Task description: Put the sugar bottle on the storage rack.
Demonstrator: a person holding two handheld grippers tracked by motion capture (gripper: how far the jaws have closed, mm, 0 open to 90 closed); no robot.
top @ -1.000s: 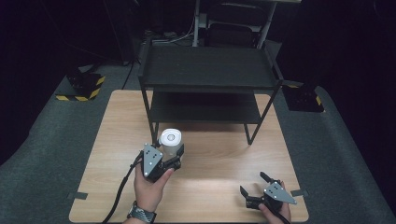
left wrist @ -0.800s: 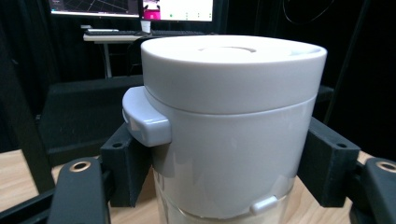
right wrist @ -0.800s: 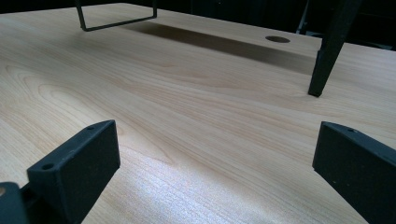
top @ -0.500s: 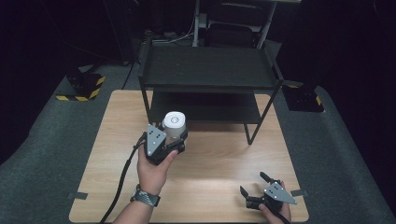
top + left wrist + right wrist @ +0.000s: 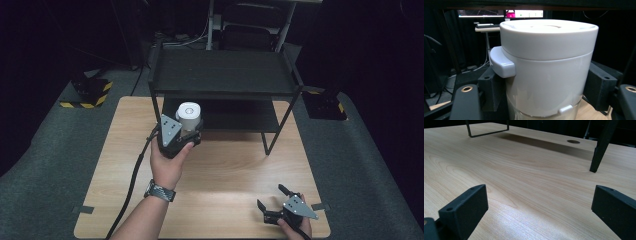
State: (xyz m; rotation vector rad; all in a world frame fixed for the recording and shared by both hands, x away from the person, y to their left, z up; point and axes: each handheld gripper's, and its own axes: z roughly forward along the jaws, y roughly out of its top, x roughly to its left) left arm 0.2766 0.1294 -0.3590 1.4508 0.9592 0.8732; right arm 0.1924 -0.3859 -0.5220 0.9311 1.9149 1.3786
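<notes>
On the pale wooden table (image 5: 235, 170), a black two-tier rack (image 5: 222, 75) stands.

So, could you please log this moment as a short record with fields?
surface: wooden table
furniture: black two-tier shelf standing on the table
held item: white lidded container
left hand-held gripper: shut on the container, near the shelf's lower tier
right hand-held gripper: open, low over the table's near right corner

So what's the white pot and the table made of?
The white pot looks like smooth, slightly shiny plastic, since light glints softly off it; its bottom part seems clear, perhaps glass or plastic. The table looks like pale wood with wavy grain lines, maybe just a wood-look coating.
</notes>
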